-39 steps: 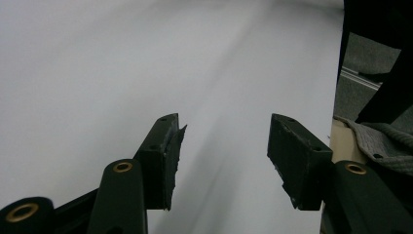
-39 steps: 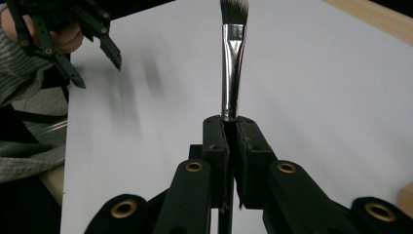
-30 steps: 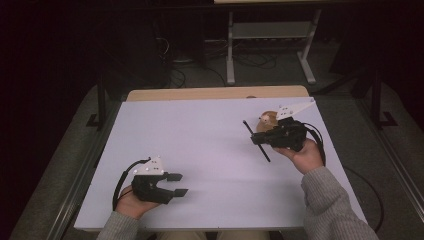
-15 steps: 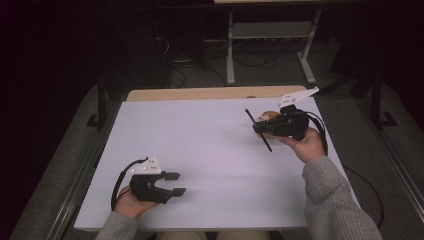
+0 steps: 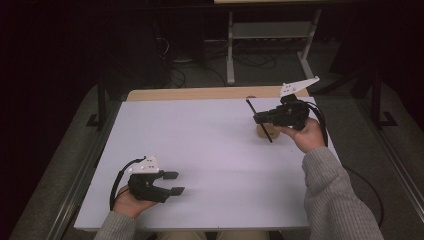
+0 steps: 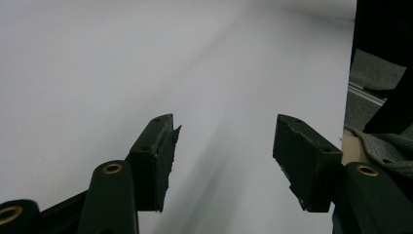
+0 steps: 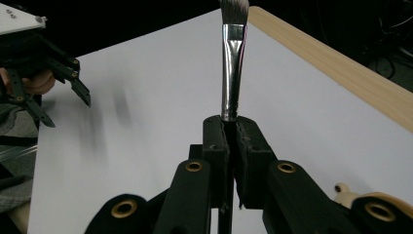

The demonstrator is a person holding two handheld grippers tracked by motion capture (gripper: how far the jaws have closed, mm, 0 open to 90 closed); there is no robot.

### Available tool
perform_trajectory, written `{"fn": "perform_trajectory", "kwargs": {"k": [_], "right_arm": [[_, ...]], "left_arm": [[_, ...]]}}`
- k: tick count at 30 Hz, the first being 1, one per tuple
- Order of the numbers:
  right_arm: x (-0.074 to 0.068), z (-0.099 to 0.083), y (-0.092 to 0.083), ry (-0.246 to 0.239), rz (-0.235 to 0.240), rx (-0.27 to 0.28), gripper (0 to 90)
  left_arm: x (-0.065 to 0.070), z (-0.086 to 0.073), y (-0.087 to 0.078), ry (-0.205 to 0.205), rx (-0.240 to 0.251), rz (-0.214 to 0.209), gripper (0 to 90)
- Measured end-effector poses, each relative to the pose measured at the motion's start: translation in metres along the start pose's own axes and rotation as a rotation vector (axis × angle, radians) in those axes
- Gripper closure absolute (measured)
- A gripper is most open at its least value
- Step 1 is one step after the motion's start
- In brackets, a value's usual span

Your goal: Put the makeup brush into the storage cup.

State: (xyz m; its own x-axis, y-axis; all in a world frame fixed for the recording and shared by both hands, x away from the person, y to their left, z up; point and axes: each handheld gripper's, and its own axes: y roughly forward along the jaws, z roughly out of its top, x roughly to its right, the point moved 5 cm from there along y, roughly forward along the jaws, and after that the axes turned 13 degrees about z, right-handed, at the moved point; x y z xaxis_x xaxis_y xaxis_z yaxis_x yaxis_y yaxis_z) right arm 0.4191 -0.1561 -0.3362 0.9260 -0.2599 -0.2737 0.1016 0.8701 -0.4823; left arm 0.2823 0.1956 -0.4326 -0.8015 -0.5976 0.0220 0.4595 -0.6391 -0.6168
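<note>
In the right gripper view the two black jaws stand pressed together at the lower middle of the frame, clamped on the metal ferrule of a brush (image 7: 232,63) whose bristles point up to the top edge. In the high view the right gripper (image 5: 257,118) sits at the right of the frame, raised off the white table (image 5: 210,145), and the brush's thin dark handle slants down from it toward a small wooden holder (image 5: 264,131) standing on the table just below.

The left gripper (image 5: 172,183) rests at the lower left of the high view, held in the person's hand near the table's front edge. Its jaws have just been opening and stand well apart; the left gripper view shows bare white surface between the pads (image 6: 158,156), nothing held.

A wooden strip (image 5: 200,93) runs along the table's far edge.
</note>
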Motion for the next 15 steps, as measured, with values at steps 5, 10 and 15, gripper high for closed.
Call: {"fn": "perform_trajectory", "kwargs": {"k": [5, 10, 15], "right_arm": [[0.006, 0.007, -0.003, -0.001, -0.011, 0.004, 83.3], [0.012, 0.013, -0.007, 0.004, -0.025, 0.009, 83.4], [0.020, 0.018, -0.012, 0.012, -0.038, 0.018, 83.3]], "left_arm": [[0.000, 0.000, 0.000, -0.001, 0.001, 0.001, 40.2], [-0.001, 0.000, -0.001, 0.000, 0.006, 0.008, 40.2], [-0.001, 0.000, 0.000, -0.001, 0.005, 0.010, 40.0]]}}
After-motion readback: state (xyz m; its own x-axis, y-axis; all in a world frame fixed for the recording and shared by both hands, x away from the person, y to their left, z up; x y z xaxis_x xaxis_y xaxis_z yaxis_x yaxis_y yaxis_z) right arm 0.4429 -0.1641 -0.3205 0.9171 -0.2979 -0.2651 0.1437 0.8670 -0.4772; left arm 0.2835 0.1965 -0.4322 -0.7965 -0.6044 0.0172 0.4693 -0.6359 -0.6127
